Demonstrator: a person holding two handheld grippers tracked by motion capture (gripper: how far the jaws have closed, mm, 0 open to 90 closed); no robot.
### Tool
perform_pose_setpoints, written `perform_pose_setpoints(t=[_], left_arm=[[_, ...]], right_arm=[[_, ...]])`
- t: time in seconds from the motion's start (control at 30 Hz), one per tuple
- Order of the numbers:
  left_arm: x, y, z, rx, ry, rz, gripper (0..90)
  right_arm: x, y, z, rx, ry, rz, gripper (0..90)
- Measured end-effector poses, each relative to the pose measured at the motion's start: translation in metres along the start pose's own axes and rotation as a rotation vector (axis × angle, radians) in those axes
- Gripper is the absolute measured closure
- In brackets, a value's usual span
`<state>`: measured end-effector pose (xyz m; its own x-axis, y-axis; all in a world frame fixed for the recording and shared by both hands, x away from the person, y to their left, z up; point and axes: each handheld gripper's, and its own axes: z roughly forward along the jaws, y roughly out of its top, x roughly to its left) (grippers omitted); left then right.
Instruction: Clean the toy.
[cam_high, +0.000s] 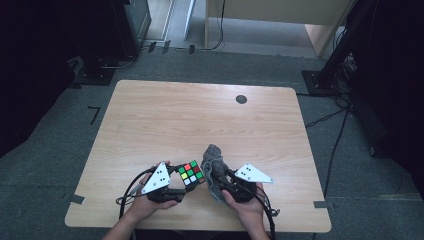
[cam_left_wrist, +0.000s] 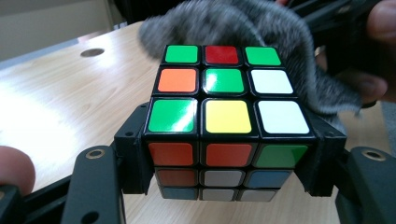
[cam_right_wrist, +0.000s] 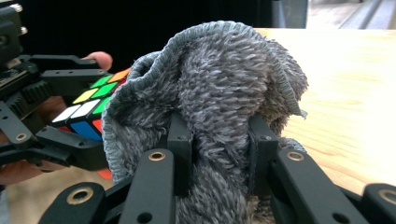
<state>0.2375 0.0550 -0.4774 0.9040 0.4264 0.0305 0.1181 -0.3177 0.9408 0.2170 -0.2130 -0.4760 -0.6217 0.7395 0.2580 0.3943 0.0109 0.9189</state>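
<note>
Left gripper (cam_high: 176, 192) clamps the cube (cam_high: 191, 173) by two opposite sides at the table's (cam_high: 200, 120) near edge, so keep that squeeze steady. Right gripper (cam_high: 225, 181) pinches a bunched grey cloth (cam_high: 214, 159) just beside it (touching, likely); wipe with light strokes so the cube doesn't twist loose.

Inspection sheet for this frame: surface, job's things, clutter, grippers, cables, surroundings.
Surface: light wooden table, a round dark grommet near its far edge.
Job's things: scrambled puzzle cube at the near edge; grey fluffy cloth bunched beside it, against the cube's far side.
Clutter: nothing seen.
Grippers: left gripper clamps the cube by two opposite sides; right gripper is shut on a fold of the cloth.
Cables: black leads trail from both grippers over the near edge; more run on the floor at the right.
Surroundings: grey carpet, dark stands, tape marks by the table.
</note>
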Motion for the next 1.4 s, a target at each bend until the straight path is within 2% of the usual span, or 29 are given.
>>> perform_pose_setpoints(t=[0.1,0.17,0.23,0.3,0.43,0.53,0.6,0.67,0.7,0.77,0.83,0.9,0.93,1.03,1.13,1.2,1.3,1.37,1.4], left_arm=[[0.002,0.000,-0.003,-0.017,-0.018,-0.017,34.1],[0.007,-0.001,-0.005,-0.041,-0.040,-0.050,34.0],[0.012,-0.002,-0.008,-0.069,-0.040,-0.084,34.1],[0.014,-0.002,-0.009,-0.068,-0.023,-0.086,34.1],[0.011,-0.003,-0.006,-0.040,-0.014,-0.059,34.1],[0.008,-0.002,-0.003,-0.041,-0.030,-0.052,34.1],[0.008,-0.001,-0.002,-0.039,-0.034,-0.052,34.1],[0.008,-0.002,-0.001,-0.029,-0.034,-0.049,34.1],[0.008,-0.002,-0.001,-0.034,-0.044,-0.059,34.0],[0.013,-0.002,-0.005,-0.082,-0.090,-0.116,34.1],[0.016,0.000,-0.007,-0.109,-0.088,-0.139,34.1],[0.016,0.001,-0.008,-0.098,-0.069,-0.129,34.1],[0.016,0.000,-0.007,-0.082,-0.059,-0.112,34.1],[0.014,-0.001,-0.004,-0.040,-0.034,-0.083,34.1],[0.011,0.002,-0.006,-0.049,-0.033,-0.070,34.1],[0.012,0.007,-0.011,-0.083,-0.052,-0.086,34.1],[0.014,0.011,-0.015,-0.117,-0.063,-0.107,34.1],[0.013,0.013,-0.017,-0.110,-0.046,-0.087,34.1],[0.012,0.014,-0.018,-0.107,-0.037,-0.081,34.1]], right_arm=[[0.004,-0.004,0.006,0.020,0.036,-0.004,69.6],[0.001,-0.006,0.008,0.036,0.064,0.025,69.6],[-0.002,-0.008,0.011,0.083,0.062,0.027,69.6],[-0.005,-0.009,0.011,0.109,0.034,0.005,69.6],[-0.006,-0.004,0.007,0.053,0.018,0.007,69.5],[-0.003,-0.001,0.004,0.012,0.045,-0.018,69.5],[-0.002,-0.002,0.005,0.019,0.058,-0.031,69.5],[-0.004,-0.005,0.007,0.037,0.067,-0.021,69.4],[-0.005,-0.007,0.009,0.048,0.068,-0.017,69.4],[-0.008,-0.010,0.010,0.053,0.078,-0.006,69.4],[-0.009,-0.011,0.011,0.056,0.063,-0.003,69.4],[-0.009,-0.010,0.011,0.061,0.033,-0.010,69.5],[-0.009,-0.010,0.010,0.058,0.025,-0.011,69.5],[-0.007,-0.003,0.005,0.022,0.022,-0.023,69.5],[-0.008,0.005,0.000,-0.029,0.090,0.069,69.4],[-0.005,0.008,-0.001,-0.026,0.090,0.054,69.4],[-0.004,0.005,0.000,-0.001,0.103,0.058,69.4],[-0.002,0.001,0.003,0.041,0.104,0.041,69.3],[-0.002,0.000,0.004,0.055,0.087,0.028,69.2]])
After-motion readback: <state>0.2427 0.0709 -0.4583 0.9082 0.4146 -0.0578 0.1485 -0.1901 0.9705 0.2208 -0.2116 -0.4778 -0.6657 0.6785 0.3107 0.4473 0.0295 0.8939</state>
